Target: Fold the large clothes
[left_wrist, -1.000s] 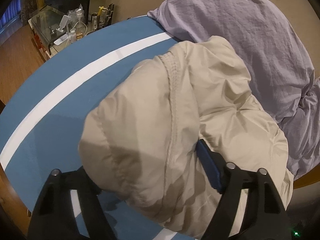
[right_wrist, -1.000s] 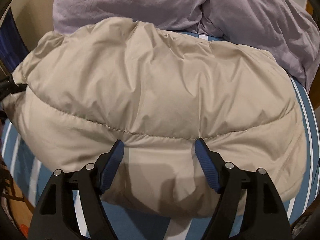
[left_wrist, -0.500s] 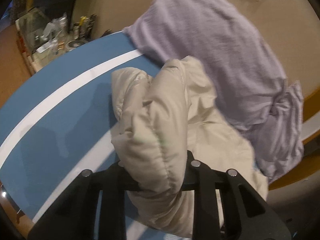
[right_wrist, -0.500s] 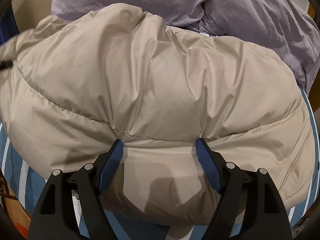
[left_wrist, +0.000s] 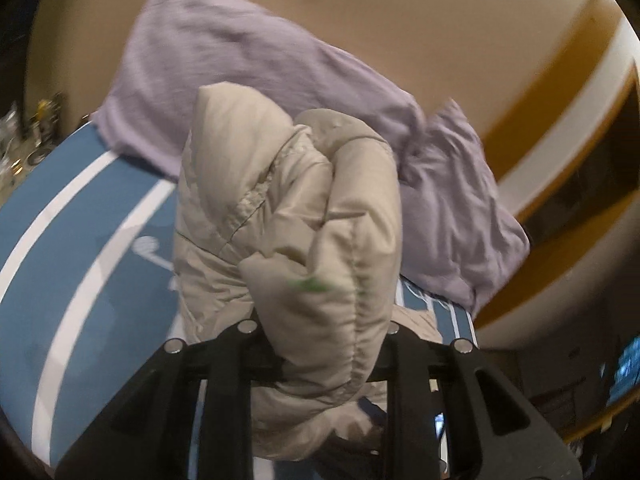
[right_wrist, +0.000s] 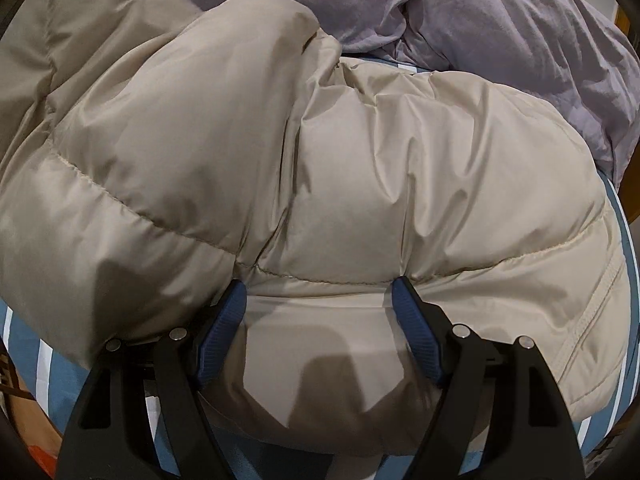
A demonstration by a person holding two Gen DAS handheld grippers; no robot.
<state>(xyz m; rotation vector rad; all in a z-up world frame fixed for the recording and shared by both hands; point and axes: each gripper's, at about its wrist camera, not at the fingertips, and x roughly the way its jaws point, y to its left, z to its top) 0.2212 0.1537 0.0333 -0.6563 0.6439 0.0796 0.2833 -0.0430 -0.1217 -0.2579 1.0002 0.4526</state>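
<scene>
A beige puffer jacket [right_wrist: 320, 184] lies on the blue bed cover with white stripes [left_wrist: 80, 240]. My left gripper [left_wrist: 316, 360] is shut on a thick fold of the jacket [left_wrist: 304, 216] and holds it lifted above the bed; its fingertips are hidden by the fabric. My right gripper [right_wrist: 320, 320] is open, its blue pads [right_wrist: 416, 340] pressed down onto the jacket's near edge, with fabric bulging between them. A raised part of the jacket shows at the upper left of the right wrist view.
A crumpled lilac duvet [left_wrist: 280, 76] lies behind the jacket against the beige wall; it also shows in the right wrist view [right_wrist: 480, 20]. A cluttered side table [left_wrist: 24, 136] stands at the far left. The bed edge [right_wrist: 624, 280] runs on the right.
My left gripper closed on the jacket's side and has lifted the bunched fold up off the bed. The right gripper stayed open, pressing the near edge.
</scene>
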